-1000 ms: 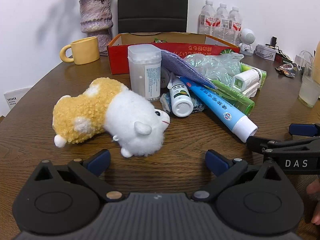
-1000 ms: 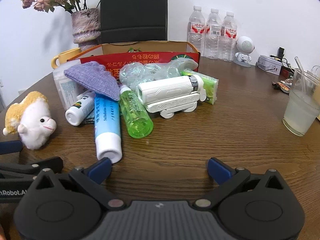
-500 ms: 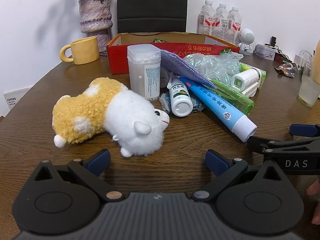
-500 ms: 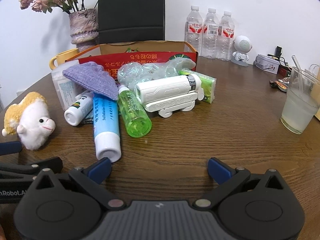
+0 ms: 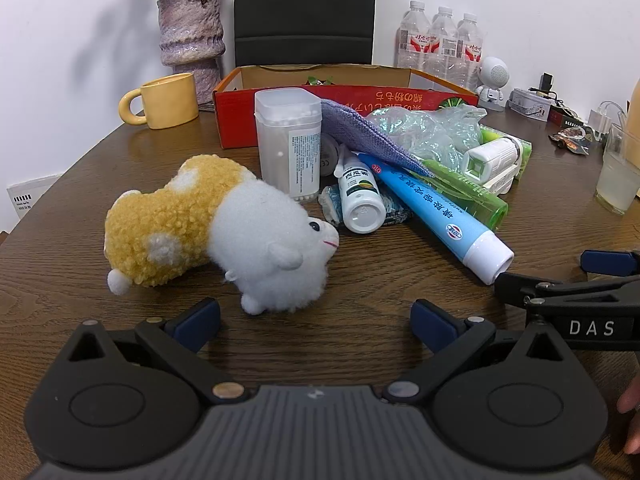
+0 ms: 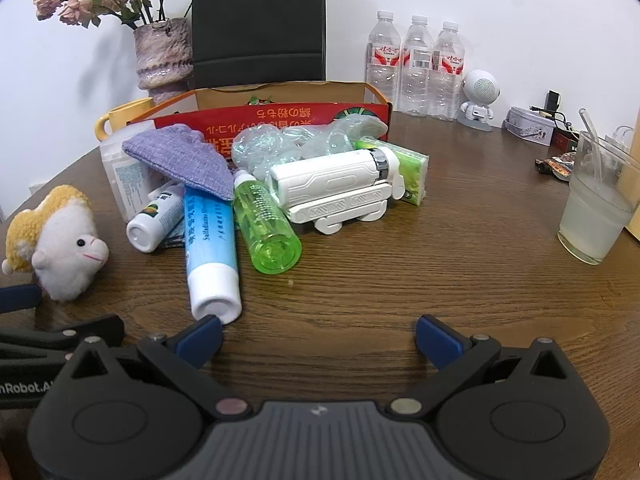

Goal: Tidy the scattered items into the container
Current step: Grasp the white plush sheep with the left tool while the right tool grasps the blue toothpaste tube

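Dark wood-grain tabletop (image 6: 400, 264), white wall behind. Red cardboard box (image 5: 348, 98), open-topped, at the far side. Items heaped just in front of it: clear plastic cotton-swab tub (image 5: 289, 144), upright; purple knitted cloth (image 6: 184, 158) draped over a blue-and-white tube (image 6: 210, 240); small white bottle (image 5: 358, 196), lying; green translucent bottle (image 6: 264, 224), lying; white plastic toy vehicle (image 6: 340, 188); crumpled clear plastic bag (image 5: 424, 128); green tissue pack (image 6: 412, 172). Yellow-and-white plush sheep (image 5: 216, 232), apart to the left. Left gripper (image 5: 316, 320): fingers spread, empty, just before the sheep. Right gripper (image 6: 318, 338): fingers spread, empty, one tip beside the tube's cap.
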